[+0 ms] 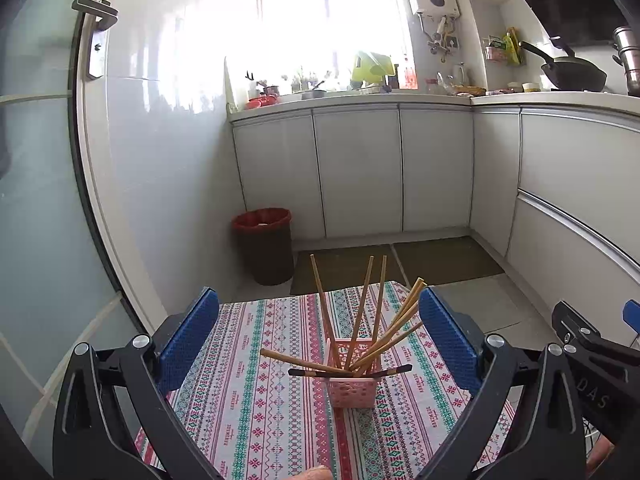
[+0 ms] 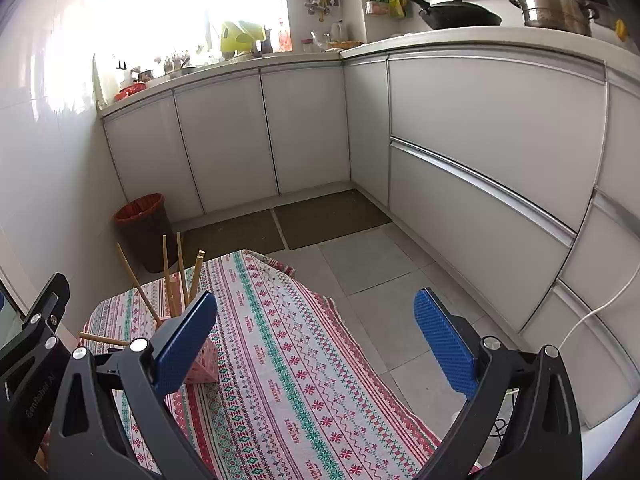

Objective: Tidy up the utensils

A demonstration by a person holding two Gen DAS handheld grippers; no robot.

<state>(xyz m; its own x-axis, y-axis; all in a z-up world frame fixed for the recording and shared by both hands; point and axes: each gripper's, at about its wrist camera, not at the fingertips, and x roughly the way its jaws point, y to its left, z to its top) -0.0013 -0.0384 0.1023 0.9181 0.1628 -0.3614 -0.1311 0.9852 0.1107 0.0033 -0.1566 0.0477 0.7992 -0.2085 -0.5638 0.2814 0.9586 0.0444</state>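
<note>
A small pink perforated holder [image 1: 352,384] stands on the patterned tablecloth [image 1: 260,400] and holds several wooden chopsticks [image 1: 360,312] that fan upward. One dark-tipped chopstick [image 1: 350,373] lies level across its rim. My left gripper [image 1: 318,328] is open and empty, its blue pads on either side of the holder, a little short of it. My right gripper [image 2: 316,334] is open and empty over the cloth. The holder [image 2: 206,364] and chopsticks [image 2: 176,276] sit partly hidden behind its left pad. The right gripper's black body shows at the left wrist view's right edge [image 1: 592,352].
The small table's cloth [image 2: 288,360] ends at tiled floor on the right. A dark bin with a red liner [image 1: 264,246] stands past the table by the wall. White cabinets [image 2: 480,128] line the back and right. A white cable [image 2: 600,308] hangs at right.
</note>
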